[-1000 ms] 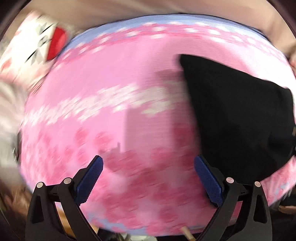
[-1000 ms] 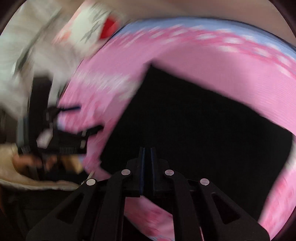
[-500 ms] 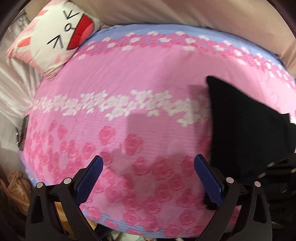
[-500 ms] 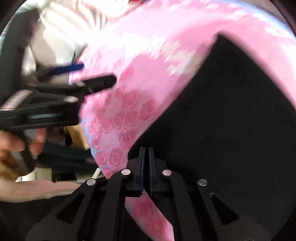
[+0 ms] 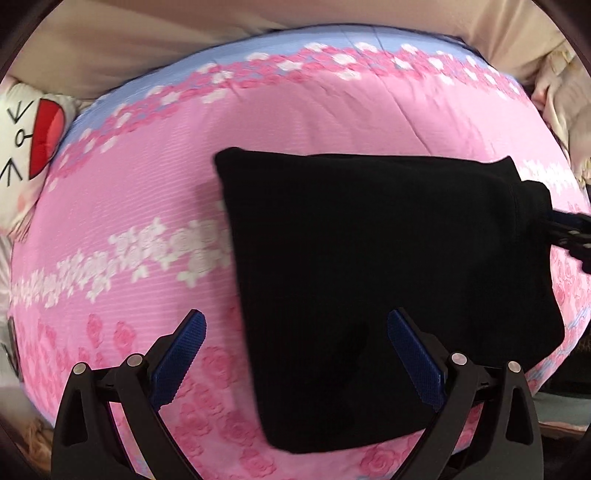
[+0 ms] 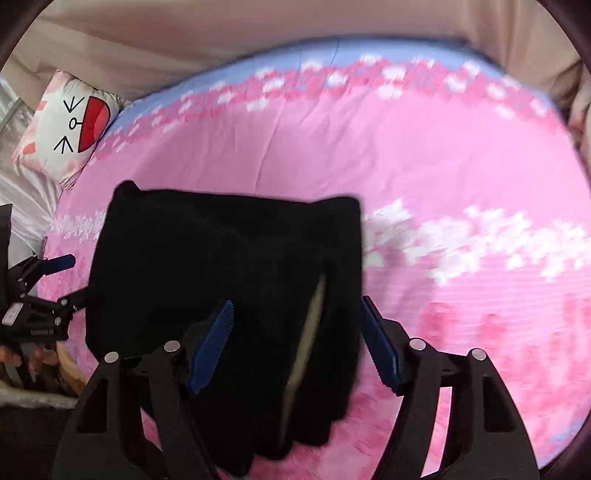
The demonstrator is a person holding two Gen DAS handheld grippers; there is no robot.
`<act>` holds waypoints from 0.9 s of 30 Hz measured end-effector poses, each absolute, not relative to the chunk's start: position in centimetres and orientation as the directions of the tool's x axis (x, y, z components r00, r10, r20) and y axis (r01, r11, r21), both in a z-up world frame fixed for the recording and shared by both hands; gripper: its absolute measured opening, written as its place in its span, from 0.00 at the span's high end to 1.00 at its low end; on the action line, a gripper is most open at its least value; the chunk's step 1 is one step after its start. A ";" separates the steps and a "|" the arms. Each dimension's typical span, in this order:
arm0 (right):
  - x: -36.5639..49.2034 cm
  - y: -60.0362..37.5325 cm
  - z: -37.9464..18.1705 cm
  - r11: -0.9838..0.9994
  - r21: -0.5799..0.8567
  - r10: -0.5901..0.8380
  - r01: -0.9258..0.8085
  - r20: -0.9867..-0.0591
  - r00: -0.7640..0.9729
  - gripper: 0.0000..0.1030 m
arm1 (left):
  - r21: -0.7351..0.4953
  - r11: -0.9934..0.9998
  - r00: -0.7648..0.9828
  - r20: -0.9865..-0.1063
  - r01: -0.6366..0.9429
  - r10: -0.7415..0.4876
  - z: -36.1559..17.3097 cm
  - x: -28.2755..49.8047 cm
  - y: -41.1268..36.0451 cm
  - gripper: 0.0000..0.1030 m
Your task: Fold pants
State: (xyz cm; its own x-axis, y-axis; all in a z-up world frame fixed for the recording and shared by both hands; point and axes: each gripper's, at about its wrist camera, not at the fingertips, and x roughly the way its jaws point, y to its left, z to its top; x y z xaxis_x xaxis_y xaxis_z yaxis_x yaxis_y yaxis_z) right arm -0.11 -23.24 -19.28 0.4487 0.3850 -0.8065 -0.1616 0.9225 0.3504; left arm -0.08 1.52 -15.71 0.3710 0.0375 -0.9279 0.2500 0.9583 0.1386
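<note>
The black pants (image 5: 388,288) lie folded into a compact rectangle on the pink flowered bedspread (image 5: 147,206). My left gripper (image 5: 295,354) is open, hovering over the near left edge of the pants, touching nothing. My right gripper (image 6: 295,347) is open too, its jaws standing on either side of the pants' (image 6: 229,280) near right end, where stacked fold layers and a pale inner edge show. The right gripper also shows at the right edge of the left wrist view (image 5: 569,229); the left gripper appears at the left of the right wrist view (image 6: 40,291).
A white cartoon-face pillow (image 6: 70,125) lies at the bed's far left corner. A beige headboard or wall (image 5: 221,33) runs behind the bed. Pale bedding (image 5: 557,96) sits at the far right. The bed's near edge drops off below the grippers.
My right gripper has opened and let go of the pants, which now lie flat and folded. My left gripper has swung right, so the pants now fill its view.
</note>
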 end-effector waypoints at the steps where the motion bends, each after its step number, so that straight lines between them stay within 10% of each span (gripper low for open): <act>1: -0.2 -22.9 -19.3 0.923 0.351 0.385 -0.161 -0.805 0.451 0.52 | 0.138 0.958 0.370 -0.928 0.251 0.037 -16.0 0.1 1.2 0.05; 4: -0.3 -24.0 -17.8 0.898 0.400 0.439 -0.185 -0.769 0.465 0.93 | 0.152 0.958 0.374 -0.926 0.245 0.051 -16.3 0.6 0.5 0.05; 9: 1.7 -26.6 -12.9 0.901 0.374 0.431 -0.220 -0.718 0.547 0.97 | 0.146 0.957 0.412 -0.911 0.250 0.031 -15.7 1.5 -0.8 0.05; 12: 4.5 -25.9 -19.4 0.931 0.287 0.359 -0.224 -0.823 0.440 0.92 | 0.198 0.945 0.402 -0.912 0.259 0.081 -17.9 2.3 -1.8 0.05; 18: 1.0 -30.1 -16.1 0.824 0.551 0.526 -0.132 -0.657 0.540 0.79 | 0.184 0.957 0.410 -0.909 0.222 0.080 -17.3 2.3 -1.4 0.05; 21: -0.5 -29.8 -16.7 0.830 0.543 0.530 -0.128 -0.697 0.482 0.51 | 0.134 0.970 0.391 -0.919 0.202 0.046 -17.1 1.8 -0.7 0.05; 27: 1.0 -26.9 -20.3 0.840 0.526 0.531 -0.136 -0.742 0.409 0.49 | 0.144 0.958 0.373 -0.927 0.249 0.042 -17.4 0.4 -1.5 0.05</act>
State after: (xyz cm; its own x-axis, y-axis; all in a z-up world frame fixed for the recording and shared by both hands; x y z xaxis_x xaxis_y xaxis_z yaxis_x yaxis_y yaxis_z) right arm 1.05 -26.87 -20.32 0.4086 0.5310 -0.7424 -0.1357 0.8397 0.5259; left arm 0.45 -1.46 -17.43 0.3727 0.0425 -0.9270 0.2494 0.9576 0.1442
